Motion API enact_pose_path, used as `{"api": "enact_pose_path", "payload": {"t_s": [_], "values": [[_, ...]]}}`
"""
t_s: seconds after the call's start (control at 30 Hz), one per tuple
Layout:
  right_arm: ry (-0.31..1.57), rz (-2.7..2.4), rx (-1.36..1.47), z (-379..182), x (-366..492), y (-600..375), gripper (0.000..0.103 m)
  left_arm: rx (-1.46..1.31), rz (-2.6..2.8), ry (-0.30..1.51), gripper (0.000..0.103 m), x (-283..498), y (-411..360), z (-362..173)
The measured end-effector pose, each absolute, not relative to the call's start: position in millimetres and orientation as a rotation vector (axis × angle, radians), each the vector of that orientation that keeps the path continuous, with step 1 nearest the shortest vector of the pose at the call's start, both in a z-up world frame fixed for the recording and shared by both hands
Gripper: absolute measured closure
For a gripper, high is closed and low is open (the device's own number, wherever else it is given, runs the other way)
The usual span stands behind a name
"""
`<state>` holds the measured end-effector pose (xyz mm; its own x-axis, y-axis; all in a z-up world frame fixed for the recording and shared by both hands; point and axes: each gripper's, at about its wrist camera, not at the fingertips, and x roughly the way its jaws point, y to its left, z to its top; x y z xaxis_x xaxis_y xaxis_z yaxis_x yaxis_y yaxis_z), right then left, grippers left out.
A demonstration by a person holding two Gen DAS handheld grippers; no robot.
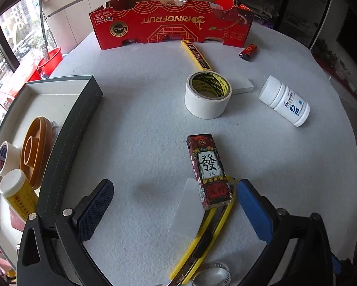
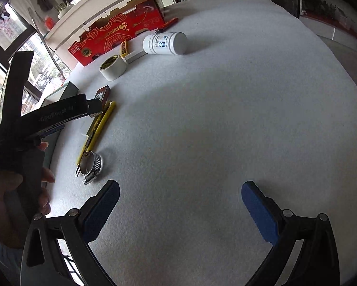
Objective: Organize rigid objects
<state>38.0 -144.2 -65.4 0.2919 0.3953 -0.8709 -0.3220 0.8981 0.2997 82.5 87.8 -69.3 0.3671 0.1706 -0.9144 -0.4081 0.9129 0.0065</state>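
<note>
Left wrist view has my left gripper (image 1: 176,195) spread wide just short of the mahjong-print box (image 1: 209,170) lying across the yellow utility knife (image 1: 202,240), so I judge next: close on it, carry to the tray (image 1: 83,109); right gripper (image 2: 180,202) hangs open, idle.

The left gripper (image 1: 176,191) hangs low over the near part of the table, its 2 jaws spread wide. The right gripper (image 2: 180,194) hovers likewise, jaws wide apart. A hand (image 2: 16,202) grips the left gripper's handle at the near left.
</note>
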Motion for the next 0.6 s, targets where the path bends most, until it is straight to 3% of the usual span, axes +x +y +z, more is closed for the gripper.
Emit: {"api": "enact_pose_path", "payload": {"t_s": [0.3,0.6], "values": [[1.166,0.457,0.085,-59.5,57.8,-159.4,0.000,-0.268,0.510,1.132,0.000,89.2,125.6,-77.0],[1.116,0.486,-0.011,-43.9,135.9,-120.1,0.000,-0.205,0.428,1.111,0.000,103.4,104.9,-76.9]]}}
